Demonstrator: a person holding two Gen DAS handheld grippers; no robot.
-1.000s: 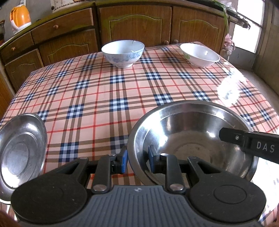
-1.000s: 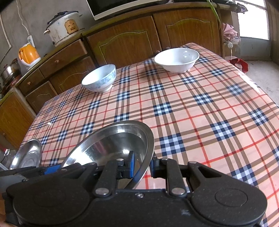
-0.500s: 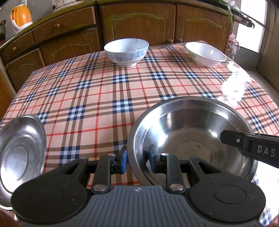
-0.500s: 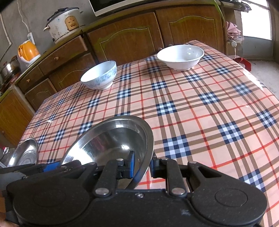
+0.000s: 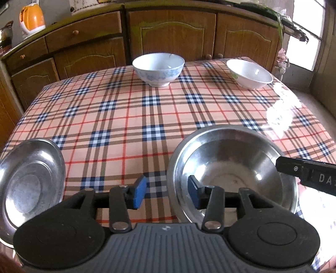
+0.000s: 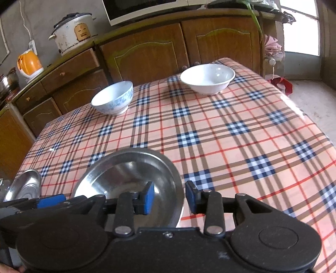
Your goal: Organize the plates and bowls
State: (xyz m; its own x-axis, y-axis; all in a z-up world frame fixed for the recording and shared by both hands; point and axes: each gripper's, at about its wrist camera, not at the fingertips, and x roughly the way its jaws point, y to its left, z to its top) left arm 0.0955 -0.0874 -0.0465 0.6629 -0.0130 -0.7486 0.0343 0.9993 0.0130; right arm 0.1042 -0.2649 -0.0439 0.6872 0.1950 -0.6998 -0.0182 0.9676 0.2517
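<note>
Both grippers, left gripper (image 5: 167, 190) at nine o'clock and right gripper (image 6: 169, 198) at three, are opening off the steel bowl's (image 5: 231, 166) rim straddled between their pads, apparently setting it on the plaid tablecloth (image 5: 130, 117).

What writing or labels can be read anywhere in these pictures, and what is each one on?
"DA": white letters on the black body of the right gripper; the word runs out of the picture at the edge.
The tan label on the rice cooker shows a mark too blurred to read.
Nothing readable on the steel bowl, the steel plate, the two white bowls or the orange kettle.
</note>
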